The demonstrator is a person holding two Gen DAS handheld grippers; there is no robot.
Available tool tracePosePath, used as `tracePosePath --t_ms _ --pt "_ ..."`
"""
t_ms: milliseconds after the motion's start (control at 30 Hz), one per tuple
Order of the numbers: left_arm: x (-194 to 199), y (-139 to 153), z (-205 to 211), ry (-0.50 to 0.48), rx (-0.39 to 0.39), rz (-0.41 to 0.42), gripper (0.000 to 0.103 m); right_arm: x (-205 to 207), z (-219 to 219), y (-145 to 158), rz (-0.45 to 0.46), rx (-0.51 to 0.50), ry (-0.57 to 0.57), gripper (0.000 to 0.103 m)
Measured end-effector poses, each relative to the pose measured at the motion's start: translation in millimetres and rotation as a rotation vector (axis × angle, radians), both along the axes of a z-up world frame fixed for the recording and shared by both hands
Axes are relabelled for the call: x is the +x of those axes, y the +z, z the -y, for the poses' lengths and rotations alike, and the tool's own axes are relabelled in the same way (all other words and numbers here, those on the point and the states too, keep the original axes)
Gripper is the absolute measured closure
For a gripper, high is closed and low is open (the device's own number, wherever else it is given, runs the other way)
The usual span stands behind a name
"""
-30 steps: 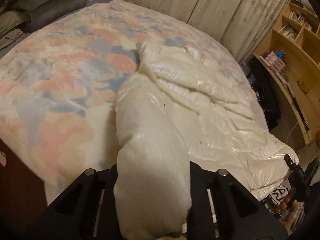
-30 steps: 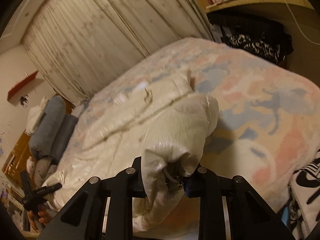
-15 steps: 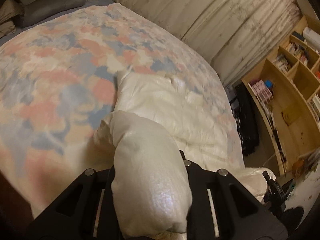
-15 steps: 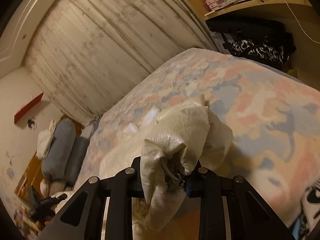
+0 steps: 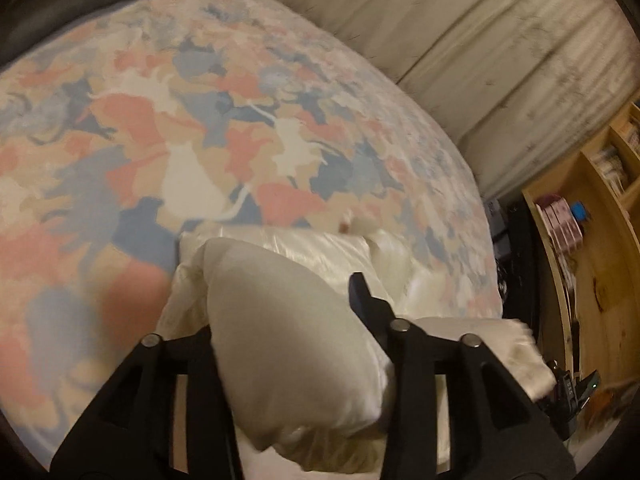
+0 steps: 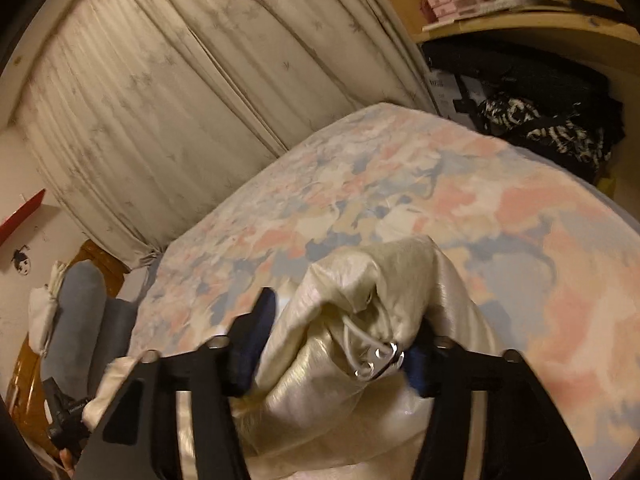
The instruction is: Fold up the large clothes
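Observation:
A cream puffy jacket (image 5: 288, 344) lies bunched on the patterned bedspread (image 5: 192, 136), close under both cameras. A thick fold of it fills my left gripper (image 5: 280, 312), whose jaws are opening. The right fingertip (image 5: 360, 292) shows beside the fold; the left one is hidden behind the fabric. In the right wrist view a hem of the jacket (image 6: 360, 288) with a white drawstring and metal toggle (image 6: 378, 360) sits in my right gripper (image 6: 340, 340). Those jaws are opening too, and the blue left pad (image 6: 256, 332) stands just off the cloth.
Cream curtains (image 5: 480, 40) (image 6: 180, 80) hang along the far side of the bed. Wooden shelves (image 5: 592, 264) stand on the right, with dark clothes (image 6: 540, 120) piled below them. Grey pillows (image 6: 80, 312) lie at the head end. The bedspread (image 6: 400, 184) stretches bare beyond the jacket.
Both grippers have swept across the bed with their parts of the jacket, which now lies gathered under them rather than spread out. Both pairs of jaws have widened around the fabric.

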State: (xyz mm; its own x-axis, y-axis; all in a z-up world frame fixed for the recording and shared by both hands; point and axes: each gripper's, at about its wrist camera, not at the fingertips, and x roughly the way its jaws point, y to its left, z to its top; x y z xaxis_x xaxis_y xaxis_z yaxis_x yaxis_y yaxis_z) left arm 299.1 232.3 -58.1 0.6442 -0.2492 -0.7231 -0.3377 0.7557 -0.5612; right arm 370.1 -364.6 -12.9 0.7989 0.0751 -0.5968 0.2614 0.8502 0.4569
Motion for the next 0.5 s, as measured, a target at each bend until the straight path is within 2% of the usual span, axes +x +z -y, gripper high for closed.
tracePosePath --t_ms 33,100,200,400,500 --pt "13 -9 -2 0.003 -0.012 -0.016 0.064 22 6 -9 -0.007 0.014 -0.004 0.03" --pt "36 -29 -4 0.017 -0.024 -0.056 0.063 53 11 -25 -0.017 0.012 -0.016 0.028" --pt "54 -46 -5 0.01 -0.031 -0.068 0.059 90 18 -50 -0.039 0.005 -0.002 0.027" --pt "72 -34 -8 -0.008 -0.066 -0.031 0.045 127 2 -86 -0.073 -0.077 0.068 0.026" --pt "76 -23 -5 -0.013 -0.036 -0.042 0.045 114 -8 -100 -0.079 -0.075 0.099 0.026"
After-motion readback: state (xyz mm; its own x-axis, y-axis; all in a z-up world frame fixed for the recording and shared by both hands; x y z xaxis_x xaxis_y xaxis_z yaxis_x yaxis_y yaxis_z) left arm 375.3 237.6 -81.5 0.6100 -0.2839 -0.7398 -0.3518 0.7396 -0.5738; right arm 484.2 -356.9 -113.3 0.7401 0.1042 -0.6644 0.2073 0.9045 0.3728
